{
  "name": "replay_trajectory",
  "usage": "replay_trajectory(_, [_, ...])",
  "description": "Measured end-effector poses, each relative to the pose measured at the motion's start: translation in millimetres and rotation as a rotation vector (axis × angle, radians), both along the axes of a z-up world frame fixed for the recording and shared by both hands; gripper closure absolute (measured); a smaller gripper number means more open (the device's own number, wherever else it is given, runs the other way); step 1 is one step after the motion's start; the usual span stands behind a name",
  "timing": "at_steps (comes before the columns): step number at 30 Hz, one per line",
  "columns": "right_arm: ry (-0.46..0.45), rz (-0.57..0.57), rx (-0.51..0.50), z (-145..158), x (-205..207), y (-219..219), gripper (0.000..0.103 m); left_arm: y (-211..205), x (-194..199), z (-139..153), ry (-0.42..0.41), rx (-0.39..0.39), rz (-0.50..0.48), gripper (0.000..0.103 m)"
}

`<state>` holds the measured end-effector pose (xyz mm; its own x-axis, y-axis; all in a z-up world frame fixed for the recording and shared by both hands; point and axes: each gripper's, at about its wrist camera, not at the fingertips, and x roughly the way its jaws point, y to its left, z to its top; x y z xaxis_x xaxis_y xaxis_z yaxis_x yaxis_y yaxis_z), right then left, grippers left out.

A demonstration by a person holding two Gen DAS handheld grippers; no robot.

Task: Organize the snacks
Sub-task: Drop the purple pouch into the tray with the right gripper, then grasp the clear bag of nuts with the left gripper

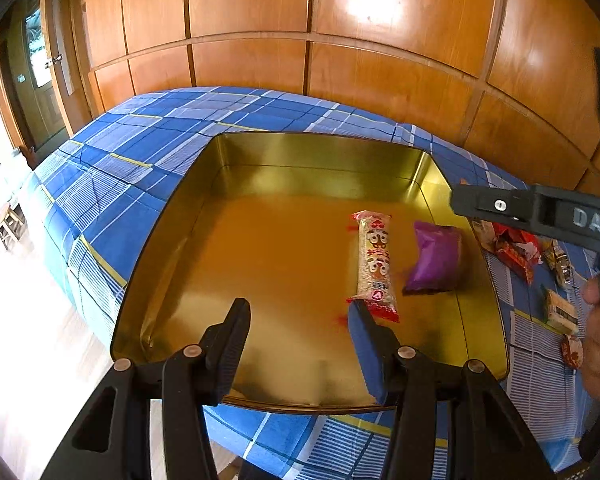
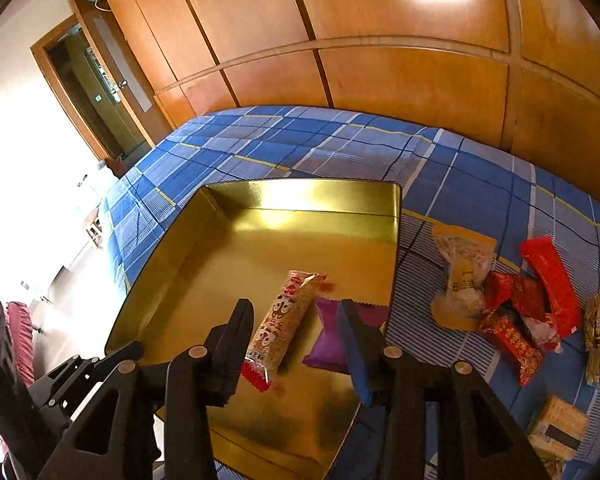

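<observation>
Hovering low over the near edge of the gold tin, the left tongs stand wide and hold nothing; the right tongs, just as wide and just as bare, hang above the tin's near right part. Below them lie two snacks already in: a long bar, its long axis running from the near rim toward the far wall with its red end nearest, and a purple pack just beside it on the right. Beyond the tin's right wall, on the blue checked surface, the loose pile waits. The next pick, I judge, goes best taken across a wrapper's short side, then laid parallel to the bar so rows form.
</observation>
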<state>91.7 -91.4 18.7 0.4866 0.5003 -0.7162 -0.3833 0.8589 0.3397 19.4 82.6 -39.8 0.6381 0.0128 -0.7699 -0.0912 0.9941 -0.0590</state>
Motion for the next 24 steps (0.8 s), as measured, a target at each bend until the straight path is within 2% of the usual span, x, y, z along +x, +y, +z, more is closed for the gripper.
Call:
replay_trajectory(12, [-0.052, -0.064, -0.105, -5.3, -38.2, -52.1, 0.058, -14.4, 4.0, 3.3, 0.002, 0.018, -0.049, 0.051])
replay_trajectory(24, [-0.002, -0.177, -0.204, -27.1, -50.6, -140.8, 0.058, -60.9, 14.4, 22.6, -0.023, 0.035, -0.199, 0.051])
